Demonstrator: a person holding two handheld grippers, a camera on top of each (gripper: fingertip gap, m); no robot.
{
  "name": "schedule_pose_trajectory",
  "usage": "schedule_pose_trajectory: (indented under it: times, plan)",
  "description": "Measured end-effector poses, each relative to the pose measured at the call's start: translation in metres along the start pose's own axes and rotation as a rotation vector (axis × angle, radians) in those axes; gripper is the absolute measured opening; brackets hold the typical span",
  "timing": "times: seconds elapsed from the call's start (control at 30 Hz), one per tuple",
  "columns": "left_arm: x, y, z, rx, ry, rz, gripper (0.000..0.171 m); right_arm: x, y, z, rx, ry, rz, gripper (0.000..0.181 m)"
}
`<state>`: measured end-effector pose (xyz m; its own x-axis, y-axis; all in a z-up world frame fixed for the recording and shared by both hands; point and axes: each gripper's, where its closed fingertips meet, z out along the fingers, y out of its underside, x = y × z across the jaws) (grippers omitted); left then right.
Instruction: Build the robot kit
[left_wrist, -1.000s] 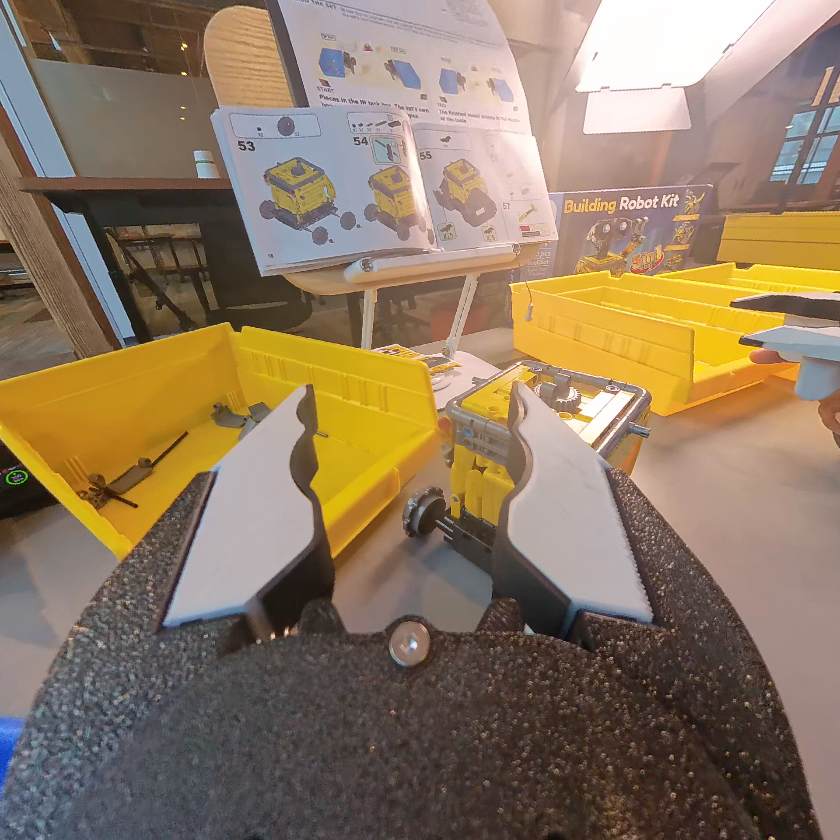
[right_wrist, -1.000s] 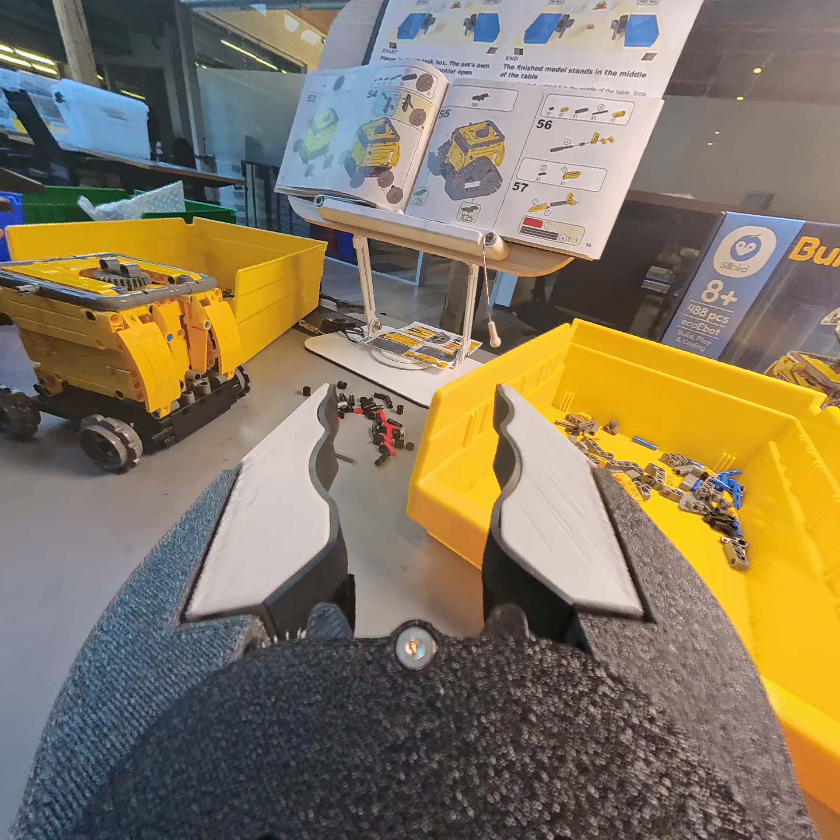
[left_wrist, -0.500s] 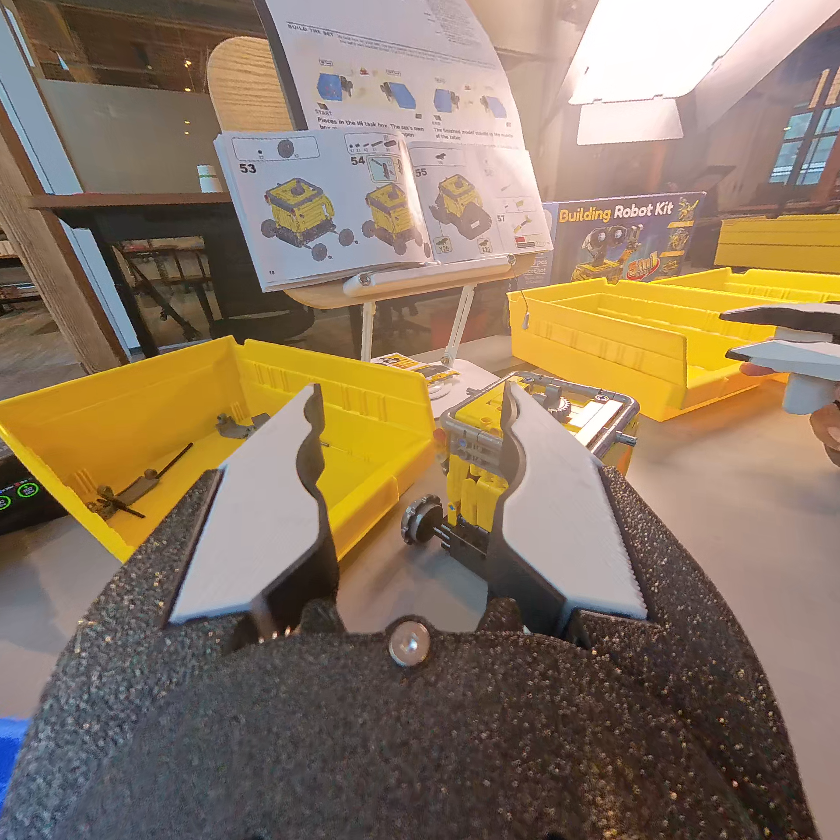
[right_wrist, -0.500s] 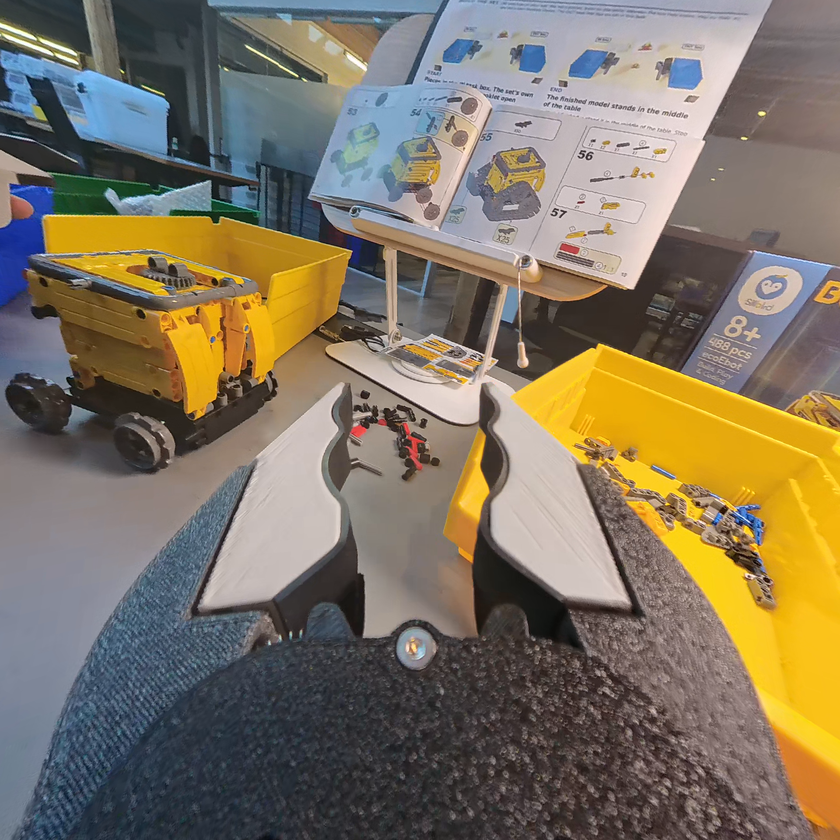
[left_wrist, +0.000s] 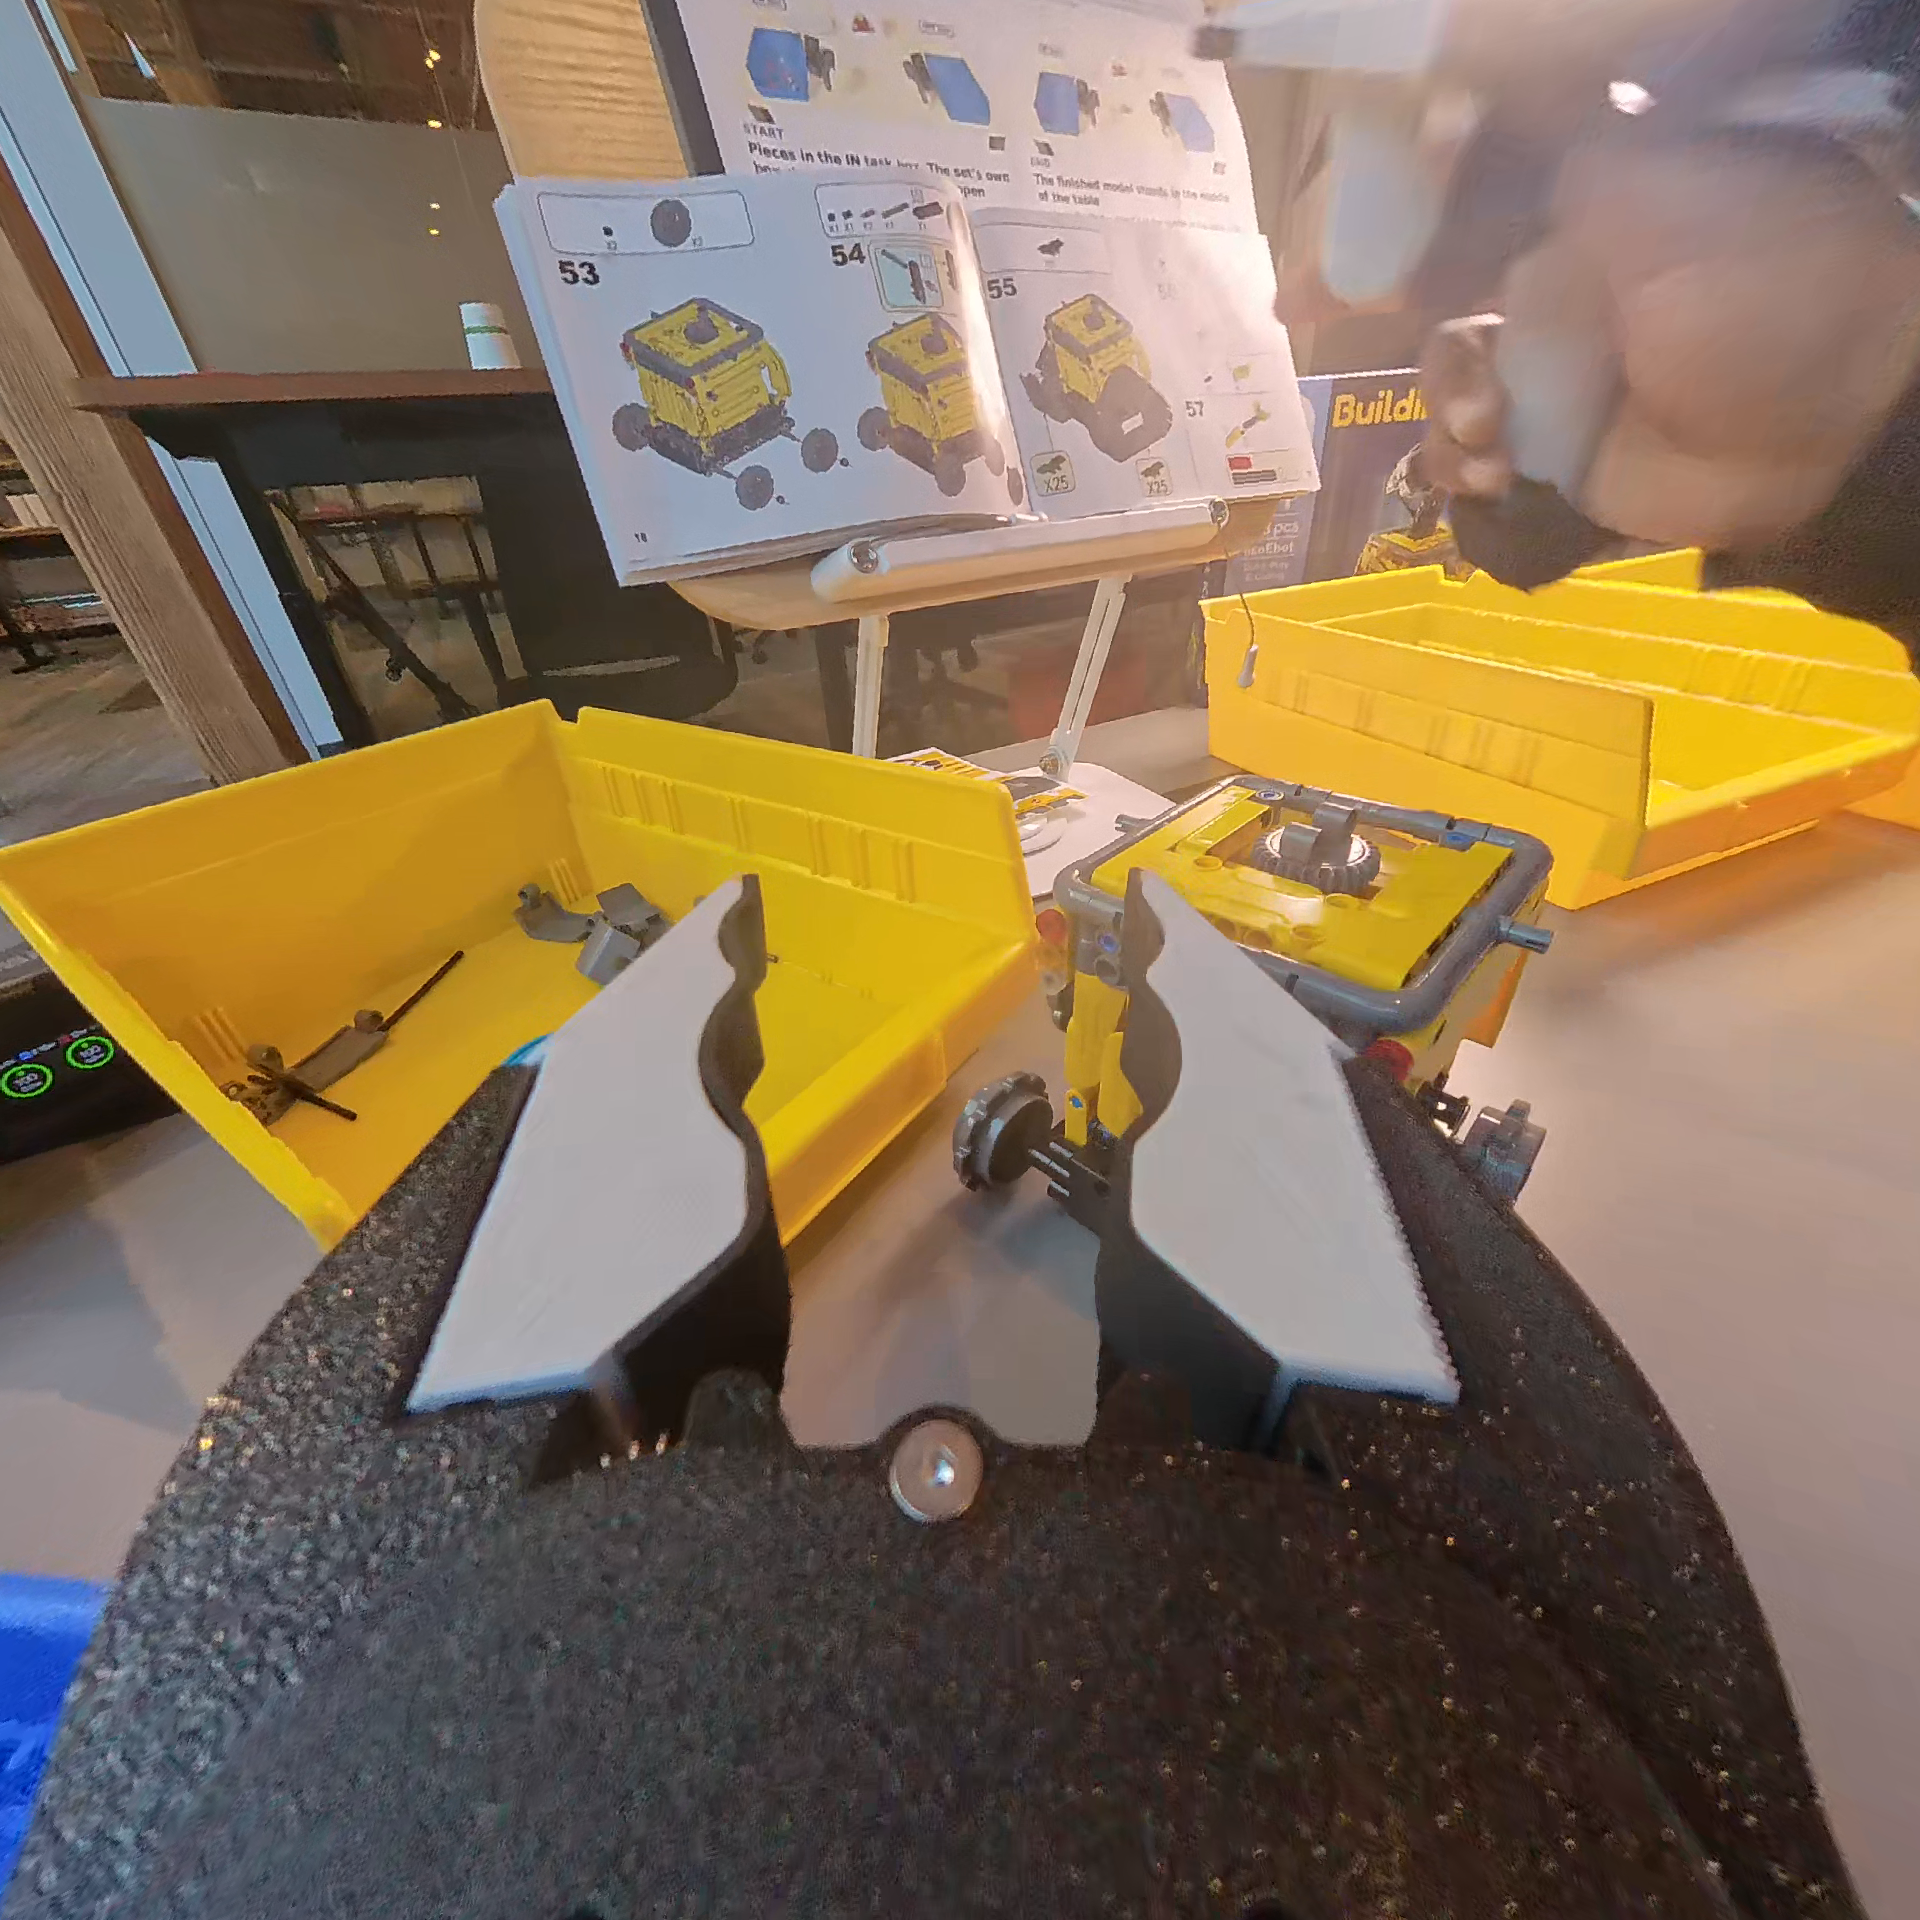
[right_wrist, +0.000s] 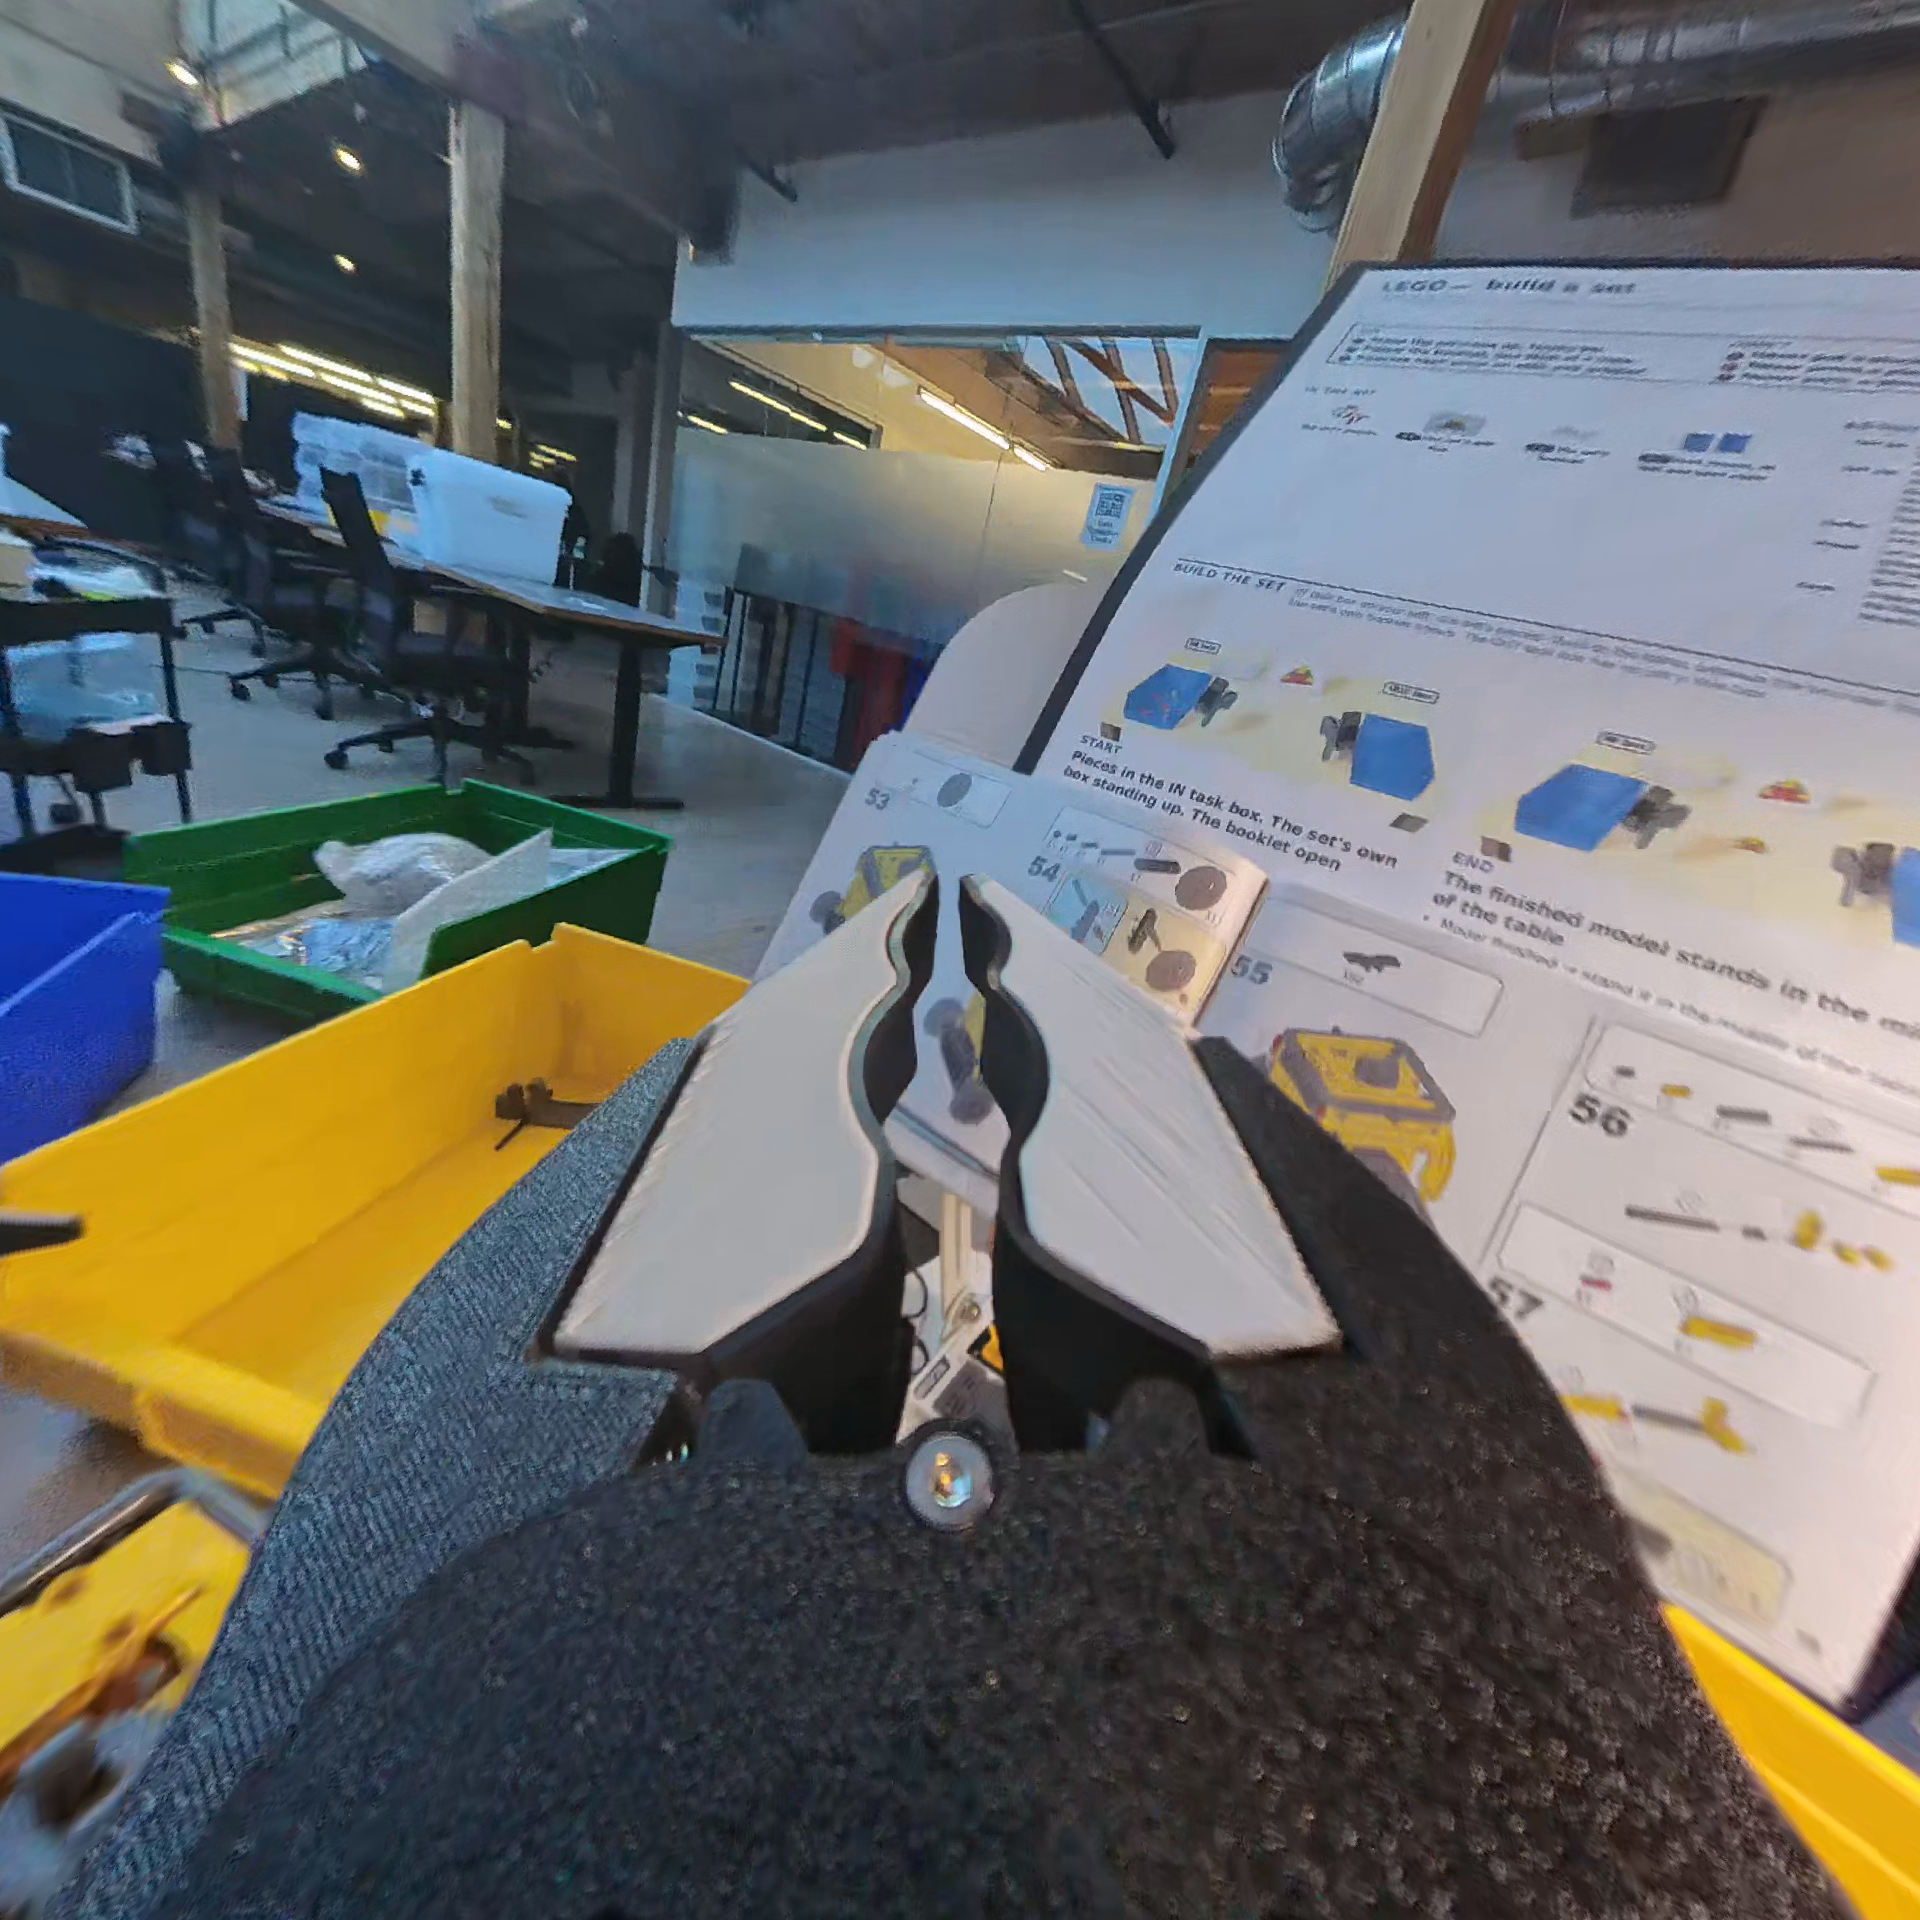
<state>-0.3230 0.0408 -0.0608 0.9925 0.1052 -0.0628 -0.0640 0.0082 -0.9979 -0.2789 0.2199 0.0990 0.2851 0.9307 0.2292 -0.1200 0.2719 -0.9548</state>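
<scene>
L tool (left_wrist: 940, 914) spread wide, empty, just short of yellow brick model (left_wrist: 1299, 935) on worktop (left_wrist: 1662, 1195). R tool (right_wrist: 948, 894) nearly closed, empty, raised near booklet (right_wrist: 1299, 1039). Wheels on, tracks absent.

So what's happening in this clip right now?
A person holds a gripper in each hand at a table with a part-built yellow brick vehicle. The left gripper is open and empty, low over the table between a yellow bin holding a few grey parts and the vehicle. The right gripper is raised, its fingers nearly closed with nothing visible between them, pointing at the open instruction booklet on its stand. A green bin and a blue bin sit farther off.
</scene>
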Motion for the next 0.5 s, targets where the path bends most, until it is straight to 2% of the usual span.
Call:
schedule_pose_trajectory:
  times: [0.1,0.2,0.3,0.5]
  plan:
    - [0.003,0.001,0.001,-0.005,0.008,0.029,0.065,0.015,0.009,0.053,-0.072,0.028,-0.050,0.004]
    - [0.006,0.000,0.001,-0.003,0.017,0.048,0.064,0.027,0.029,0.087,-0.148,0.061,-0.030,0.002]
    - [0.006,-0.002,0.001,0.000,0.015,0.053,0.063,0.035,0.047,0.104,-0.198,0.078,0.024,0.000]
    - [0.004,-0.009,-0.002,0.027,0.015,0.039,0.061,0.034,0.055,0.113,-0.220,0.057,0.003,0.000]
